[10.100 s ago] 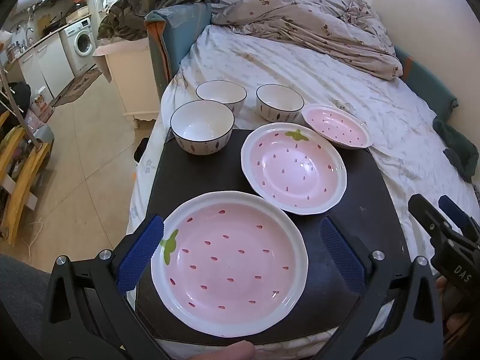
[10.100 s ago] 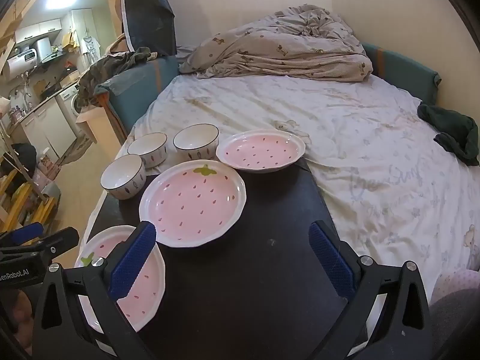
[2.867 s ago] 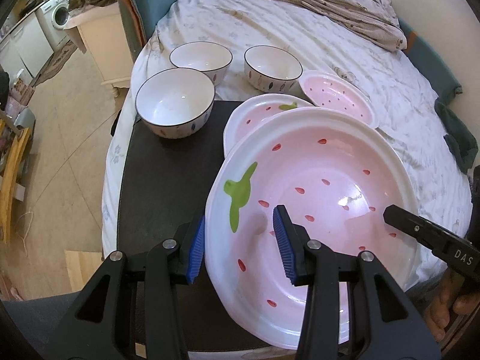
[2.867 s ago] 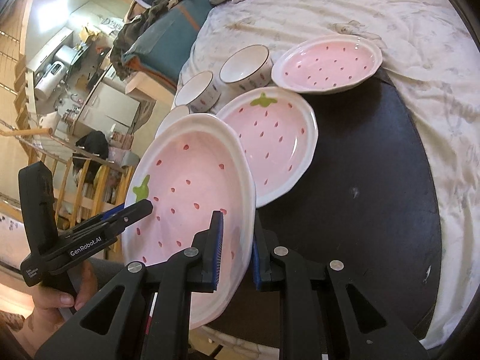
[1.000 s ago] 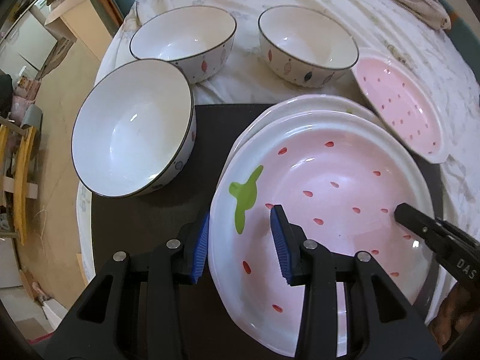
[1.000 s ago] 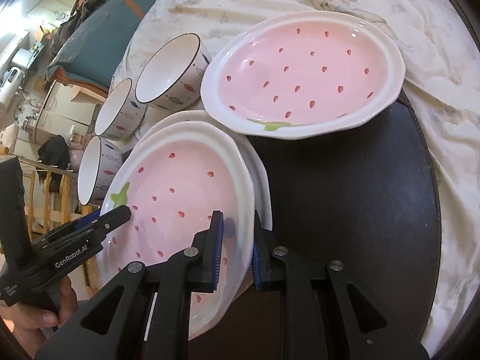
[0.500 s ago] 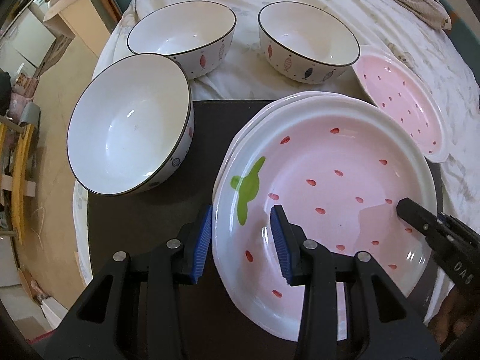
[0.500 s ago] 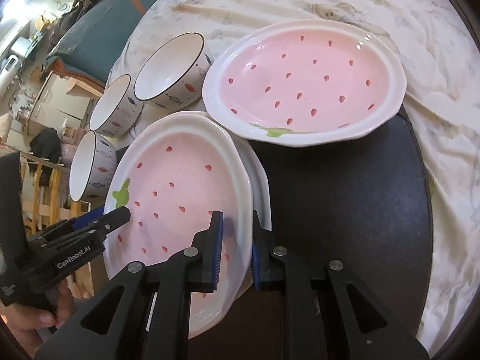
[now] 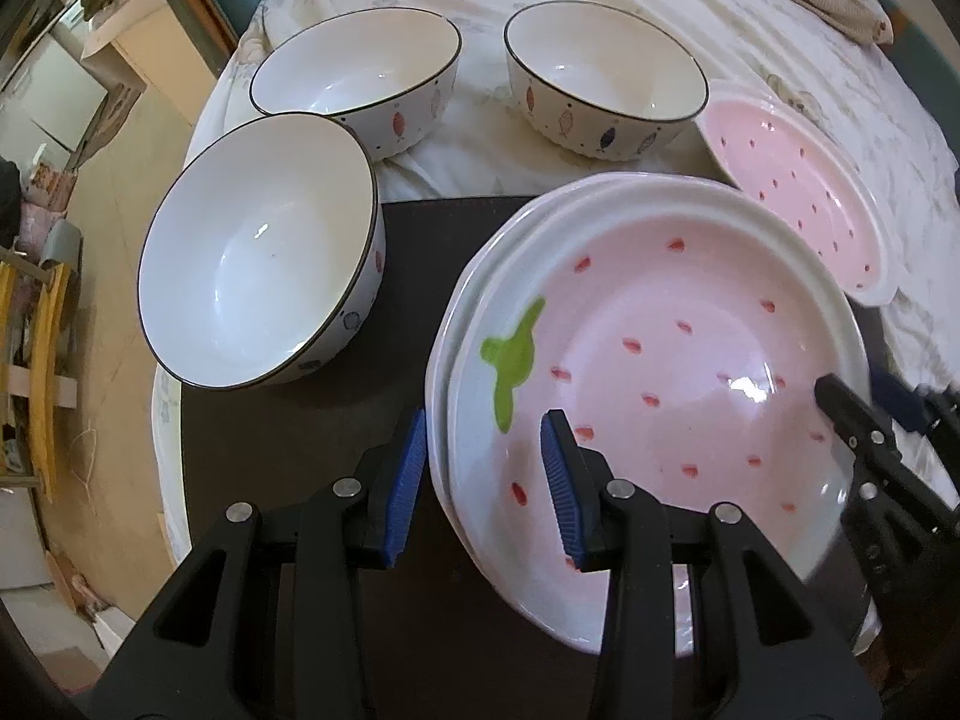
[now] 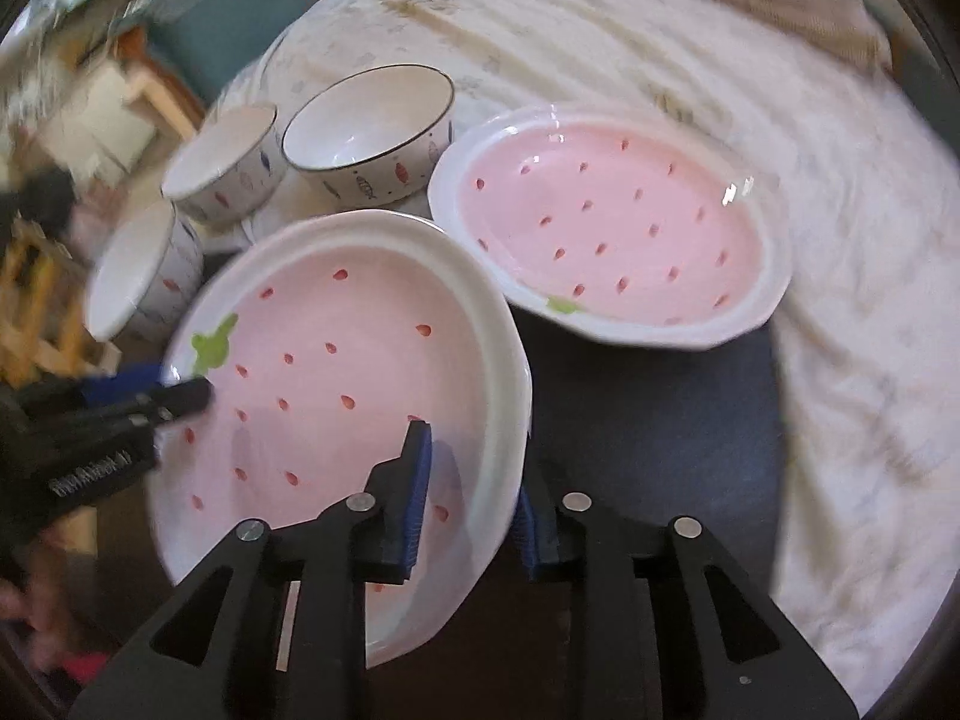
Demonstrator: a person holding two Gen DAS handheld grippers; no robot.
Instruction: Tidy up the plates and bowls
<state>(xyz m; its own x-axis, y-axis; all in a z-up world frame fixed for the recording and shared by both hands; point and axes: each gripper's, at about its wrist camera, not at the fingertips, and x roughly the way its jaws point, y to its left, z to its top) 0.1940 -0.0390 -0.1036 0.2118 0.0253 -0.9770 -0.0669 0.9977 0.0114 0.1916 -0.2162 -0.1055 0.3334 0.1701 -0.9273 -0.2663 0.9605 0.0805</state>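
Your left gripper (image 9: 483, 471) straddles the near-left rim of the top strawberry plate (image 9: 660, 354), pads narrow but not clearly pressing. That plate sits stacked on a second plate (image 9: 474, 276) on the black tray (image 9: 312, 438). Your right gripper (image 10: 471, 495) is opening, plate rim between its jaws. Three white bowls (image 9: 264, 252) sit far left, a third pink plate (image 10: 612, 222) far right.

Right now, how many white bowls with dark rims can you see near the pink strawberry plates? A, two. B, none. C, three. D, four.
C: three bowls show in the left wrist view, the near bowl partly on the black mat and two more, the left bowl and the right bowl, on the bedsheet.
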